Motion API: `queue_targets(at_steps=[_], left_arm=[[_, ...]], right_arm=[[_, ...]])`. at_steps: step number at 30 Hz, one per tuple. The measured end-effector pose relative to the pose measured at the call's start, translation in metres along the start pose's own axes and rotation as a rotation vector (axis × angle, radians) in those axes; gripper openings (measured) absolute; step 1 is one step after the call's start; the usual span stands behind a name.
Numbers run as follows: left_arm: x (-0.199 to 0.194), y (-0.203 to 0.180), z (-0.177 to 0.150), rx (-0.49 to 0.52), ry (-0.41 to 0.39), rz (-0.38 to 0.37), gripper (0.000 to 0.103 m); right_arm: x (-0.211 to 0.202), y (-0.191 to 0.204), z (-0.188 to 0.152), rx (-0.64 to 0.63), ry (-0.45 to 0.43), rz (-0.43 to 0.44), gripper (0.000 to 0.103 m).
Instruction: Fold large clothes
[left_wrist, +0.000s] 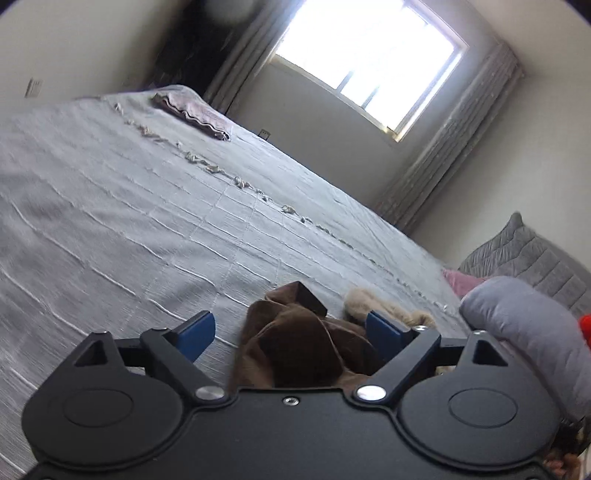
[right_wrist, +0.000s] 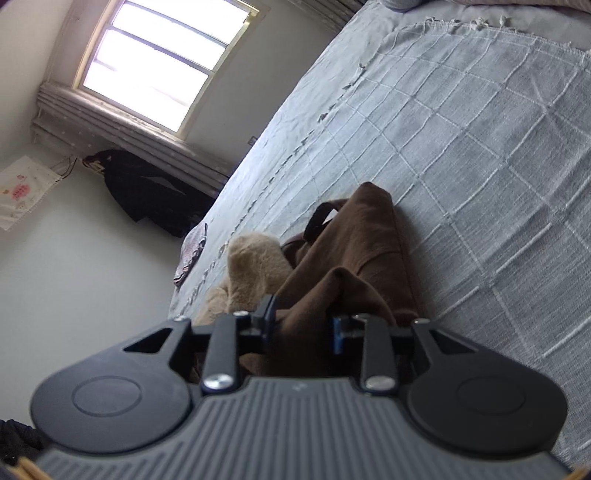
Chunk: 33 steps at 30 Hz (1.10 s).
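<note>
A brown coat (left_wrist: 295, 343) with a tan fur trim (left_wrist: 364, 301) lies bunched on the grey bedspread (left_wrist: 129, 221). My left gripper (left_wrist: 291, 332) is open, its blue pads (left_wrist: 197, 332) standing on either side of the brown cloth without pinching it. In the right wrist view the brown coat (right_wrist: 351, 258) rises in a fold between the fingers. My right gripper (right_wrist: 304, 325) is partly closed with brown cloth bunched between its blue pads (right_wrist: 336, 334). The fur trim (right_wrist: 255, 266) lies to the left of it.
A folded mauve cloth (left_wrist: 195, 114) lies at the bed's far corner. Grey and pink pillows (left_wrist: 524, 254) sit at the right. A grey sleeve (left_wrist: 528, 325) crosses the right edge. A window (left_wrist: 365, 55) and dark hanging clothes (right_wrist: 147, 192) are beyond the bed.
</note>
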<state>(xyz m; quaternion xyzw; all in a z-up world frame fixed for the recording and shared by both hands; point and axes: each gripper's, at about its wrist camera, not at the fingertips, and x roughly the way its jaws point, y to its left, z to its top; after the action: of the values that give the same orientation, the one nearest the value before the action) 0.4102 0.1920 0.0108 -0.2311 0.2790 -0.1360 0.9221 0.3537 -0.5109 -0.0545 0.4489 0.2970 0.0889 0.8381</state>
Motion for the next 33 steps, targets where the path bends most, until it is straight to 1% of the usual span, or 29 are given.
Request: queue_targets(at_steps=[1, 2, 3, 4, 5, 6, 8, 9, 10, 11, 12, 13, 14, 15, 16, 17, 18, 20, 21, 23, 26, 28, 29, 31, 33], left_arm=[[0.004, 0.000, -0.001, 0.038, 0.027, 0.035, 0.088], [0.008, -0.002, -0.004, 0.074, 0.055, 0.057, 0.088], [0.014, -0.002, -0.009, 0.114, 0.084, 0.069, 0.088], [0.020, -0.003, -0.015, 0.149, 0.108, 0.076, 0.088], [0.025, -0.004, -0.021, 0.186, 0.132, 0.075, 0.087], [0.032, -0.006, -0.027, 0.215, 0.155, 0.070, 0.086], [0.047, -0.013, -0.036, 0.263, 0.187, 0.076, 0.086], [0.054, -0.017, -0.041, 0.285, 0.200, 0.085, 0.080], [0.062, -0.021, -0.045, 0.306, 0.207, 0.102, 0.066], [0.068, -0.025, -0.047, 0.320, 0.209, 0.122, 0.058], [0.071, -0.029, -0.049, 0.327, 0.205, 0.148, 0.039], [0.072, -0.033, -0.051, 0.332, 0.184, 0.178, 0.023], [0.069, -0.037, -0.052, 0.341, 0.156, 0.201, 0.017], [0.063, -0.041, -0.051, 0.348, 0.113, 0.217, 0.011], [0.053, -0.045, -0.048, 0.347, 0.058, 0.223, 0.009], [0.042, -0.048, -0.044, 0.346, 0.002, 0.227, 0.009], [0.030, -0.050, -0.037, 0.338, -0.053, 0.215, 0.009], [0.013, -0.054, -0.024, 0.333, -0.142, 0.189, 0.009], [0.007, -0.059, -0.017, 0.349, -0.185, 0.189, 0.008], [0.006, -0.067, -0.004, 0.384, -0.254, 0.202, 0.007], [0.024, -0.070, 0.018, 0.377, -0.304, 0.215, 0.006], [0.051, -0.074, 0.022, 0.422, -0.307, 0.242, 0.006], [0.068, -0.075, 0.022, 0.439, -0.288, 0.262, 0.006], [0.107, -0.071, 0.014, 0.457, -0.240, 0.308, 0.006], [0.143, -0.061, 0.001, 0.472, -0.202, 0.365, 0.006]], right_arm=[[-0.004, 0.003, -0.001, -0.017, -0.017, -0.008, 0.054], [-0.009, 0.005, -0.002, -0.031, -0.048, -0.012, 0.064], [-0.018, 0.006, -0.003, -0.047, -0.097, -0.002, 0.079], [-0.024, 0.008, -0.003, -0.068, -0.138, 0.001, 0.083], [-0.028, 0.011, -0.003, -0.101, -0.165, -0.019, 0.083], [-0.028, 0.015, -0.004, -0.142, -0.168, -0.052, 0.083], [-0.019, 0.023, -0.008, -0.235, -0.131, -0.137, 0.083], [-0.010, 0.028, -0.011, -0.290, -0.104, -0.179, 0.083], [0.002, 0.034, -0.015, -0.351, -0.077, -0.226, 0.083], [0.012, 0.038, -0.019, -0.400, -0.057, -0.268, 0.083], [0.025, 0.042, -0.025, -0.458, -0.040, -0.321, 0.076], [0.037, 0.045, -0.031, -0.504, -0.033, -0.371, 0.051], [0.048, 0.047, -0.038, -0.547, -0.030, -0.417, 0.036], [0.056, 0.049, -0.045, -0.577, -0.029, -0.445, 0.021], [0.060, 0.053, -0.053, -0.610, -0.069, -0.488, 0.007], [0.057, 0.059, -0.060, -0.658, -0.126, -0.519, 0.006], [0.049, 0.064, -0.067, -0.704, -0.209, -0.527, 0.006], [0.031, 0.075, -0.073, -0.738, -0.340, -0.525, 0.005], [0.024, 0.081, -0.072, -0.755, -0.398, -0.515, 0.005], [0.017, 0.092, -0.064, -0.778, -0.480, -0.510, 0.005], [0.020, 0.103, -0.037, -0.769, -0.569, -0.507, 0.005], [0.035, 0.106, -0.020, -0.777, -0.589, -0.515, 0.005], [0.046, 0.106, -0.011, -0.782, -0.586, -0.534, 0.005], [0.074, 0.097, 0.004, -0.766, -0.544, -0.574, 0.005], [0.107, 0.079, 0.016, -0.736, -0.467, -0.603, 0.006]])
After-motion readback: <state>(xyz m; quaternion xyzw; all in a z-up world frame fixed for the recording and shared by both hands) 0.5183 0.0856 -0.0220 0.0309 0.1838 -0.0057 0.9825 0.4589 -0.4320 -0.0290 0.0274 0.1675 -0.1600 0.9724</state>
